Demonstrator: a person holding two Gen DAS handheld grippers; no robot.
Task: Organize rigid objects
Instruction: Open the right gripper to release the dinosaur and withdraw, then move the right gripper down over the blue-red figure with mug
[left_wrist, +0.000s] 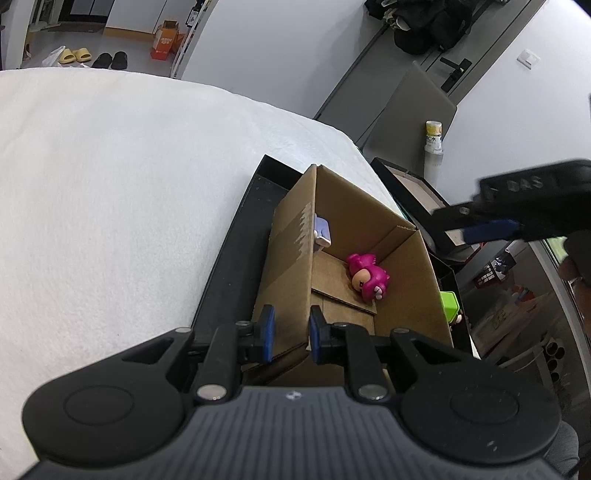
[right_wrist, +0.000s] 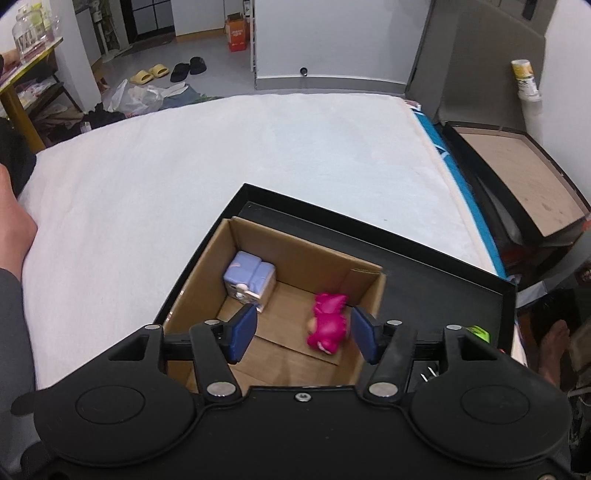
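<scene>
A wide white padded surface (right_wrist: 229, 155) fills the middle, with white walls (left_wrist: 280, 44) and a grey floor (right_wrist: 207, 48) beyond. Yellow slippers (right_wrist: 147, 74) and black slippers (right_wrist: 188, 68) lie near an orange box (right_wrist: 236, 35); a yellow table (right_wrist: 22, 70) stands at the left.

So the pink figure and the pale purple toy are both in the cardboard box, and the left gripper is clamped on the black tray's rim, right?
Not quite. The left gripper is clamped on the cardboard box wall, not on the black tray rim; the left wrist view shows it. The pink figure and pale purple toy do lie in the box.
</scene>
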